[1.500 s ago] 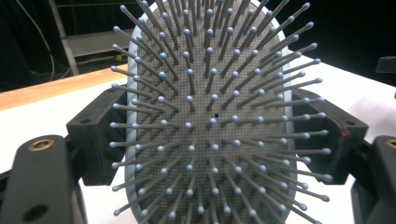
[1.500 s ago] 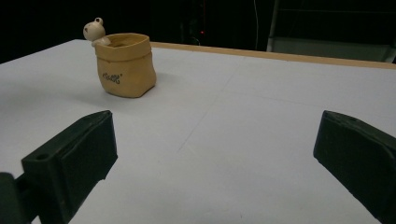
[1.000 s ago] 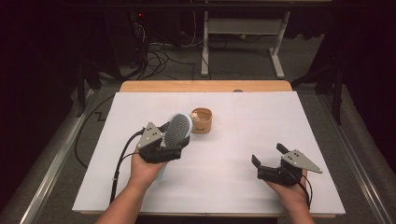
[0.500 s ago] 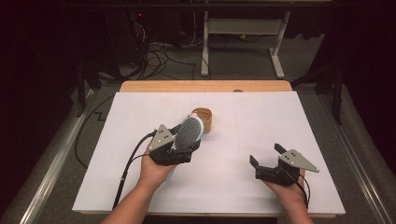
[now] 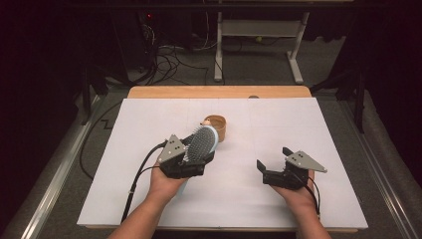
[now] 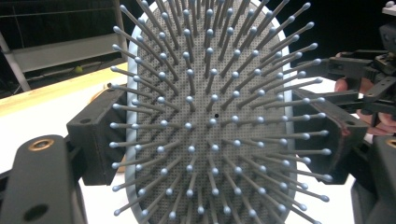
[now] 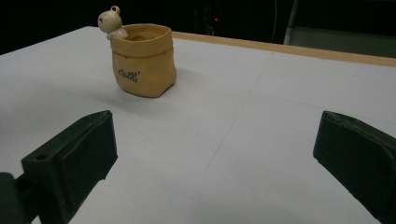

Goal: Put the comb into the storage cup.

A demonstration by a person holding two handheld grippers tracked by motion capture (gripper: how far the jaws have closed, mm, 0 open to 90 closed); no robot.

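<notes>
Hairbrush [image 5: 201, 143] sits clamped in the left gripper [image 5: 191, 158], its pale blue oval head tilted up off the white table [image 5: 298, 124] with the bristle side facing up and toward the person; in the left gripper view the grey bristle pad [image 6: 212, 121] stands right before the camera, the two black jaws pressing against its left and right edges, so that gripper is closed on the brush head; the handle is hidden under the gripper and hand in the high view, so I cannot tell how it lies. The brush tip reaches just beside a small tan pot [image 5: 218, 127] shaped like a folded sack, which stands upright near the middle of the table; whether the two touch cannot be told. From the right gripper view the pot [image 7: 142, 59] carries a little cream bear figure [image 7: 110, 19] on its rim and a dark scribbled mark on its side. The right gripper [image 5: 275, 167] is held low over the right part of the table, well apart from pot and brush; its jaws stand wide with bare white surface between them, gripping nothing. Behind the table lie dark floor, loose cables [image 5: 169, 55] and the white legs of a stand [image 5: 259, 35].
</notes>
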